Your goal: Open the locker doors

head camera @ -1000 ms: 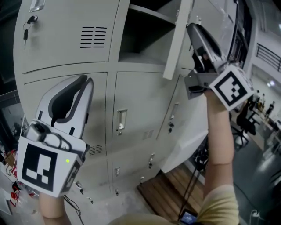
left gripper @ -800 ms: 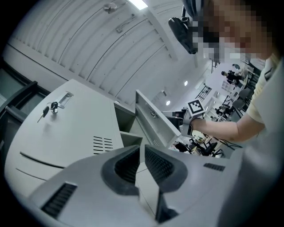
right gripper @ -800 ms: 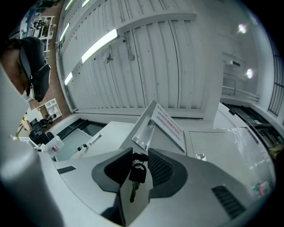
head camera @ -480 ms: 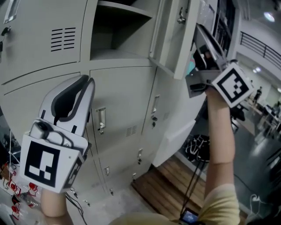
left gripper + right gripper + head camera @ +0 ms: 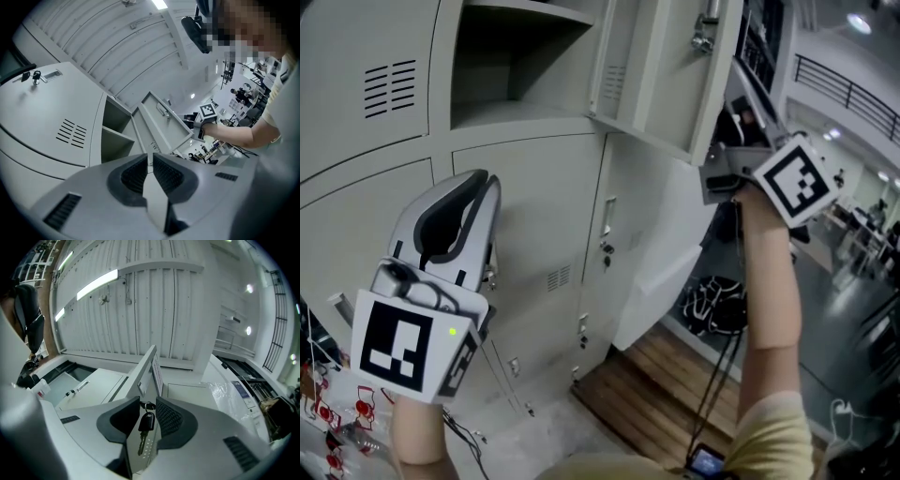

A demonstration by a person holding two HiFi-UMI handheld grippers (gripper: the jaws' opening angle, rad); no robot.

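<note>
Jaws of the right gripper [image 5: 149, 403] are clamping the edge of the swung-open upper locker door [image 5: 661, 75], having just been easing slightly wider, with a key [image 5: 146, 422] dangling between them. The left gripper [image 5: 481, 183] is hovering before the closed lockers [image 5: 530, 225], jaws together and empty.

A wooden platform [image 5: 637, 396] lies just beside a dark, white-striped bundle [image 5: 712, 307].

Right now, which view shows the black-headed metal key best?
Right gripper view: the black-headed metal key hangs close and sharp. Head view: the open grey locker door hides it. Left gripper view: too small to tell.
</note>
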